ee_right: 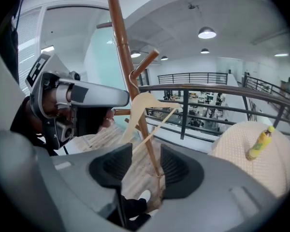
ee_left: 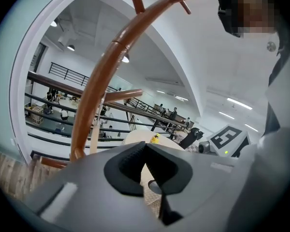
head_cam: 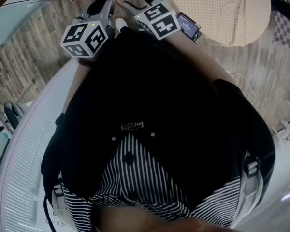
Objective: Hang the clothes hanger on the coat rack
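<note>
The brown wooden coat rack (ee_right: 122, 47) rises just beyond my right gripper (ee_right: 146, 164), whose jaws stand open with nothing between the pads. A pale wooden hanger (ee_right: 144, 105) hangs by its hook from one of the rack's pegs (ee_right: 146, 62), clear of both grippers. My left gripper (ee_left: 144, 150) is shut and empty; the rack's pole (ee_left: 99, 81) curves up close in front of it. In the head view both marker cubes, left (head_cam: 84, 37) and right (head_cam: 159, 19), sit side by side above a dark-clothed torso, with the jaws pointing away.
A round beige table (ee_right: 237, 151) with a yellow bottle (ee_right: 259, 143) stands to the right of the rack. A dark railing (ee_right: 208, 88) runs behind it. The floor (head_cam: 251, 62) is wooden planks. A curved white wall (head_cam: 24, 144) lies at the left.
</note>
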Demonstrator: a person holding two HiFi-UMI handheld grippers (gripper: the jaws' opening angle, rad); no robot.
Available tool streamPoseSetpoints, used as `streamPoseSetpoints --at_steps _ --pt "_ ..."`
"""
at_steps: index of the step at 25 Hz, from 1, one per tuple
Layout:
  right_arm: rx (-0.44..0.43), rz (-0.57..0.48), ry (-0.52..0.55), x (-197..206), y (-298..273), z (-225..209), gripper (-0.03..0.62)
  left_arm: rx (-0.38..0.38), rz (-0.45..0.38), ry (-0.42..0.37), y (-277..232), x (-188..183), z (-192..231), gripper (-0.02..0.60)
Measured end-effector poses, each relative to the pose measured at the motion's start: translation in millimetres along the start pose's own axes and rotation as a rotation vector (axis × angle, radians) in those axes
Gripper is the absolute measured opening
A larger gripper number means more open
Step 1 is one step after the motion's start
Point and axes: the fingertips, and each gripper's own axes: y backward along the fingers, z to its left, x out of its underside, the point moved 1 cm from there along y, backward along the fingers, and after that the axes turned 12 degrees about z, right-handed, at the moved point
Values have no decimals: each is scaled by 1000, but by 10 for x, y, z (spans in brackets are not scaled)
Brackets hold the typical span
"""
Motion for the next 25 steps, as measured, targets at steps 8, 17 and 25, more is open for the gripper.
streamPoseSetpoints --at_steps 8,17,25 --pt "100 -118 -115 234 630 -411 92 74 27 -58 -271 2 -598 5" --pt "32 -158 -191 526 979 -485 2 144 61 -82 -495 157 -1092 5" --pt "31 -175 -198 650 1031 -609 2 149 103 -57 -675 330 -1112 5"
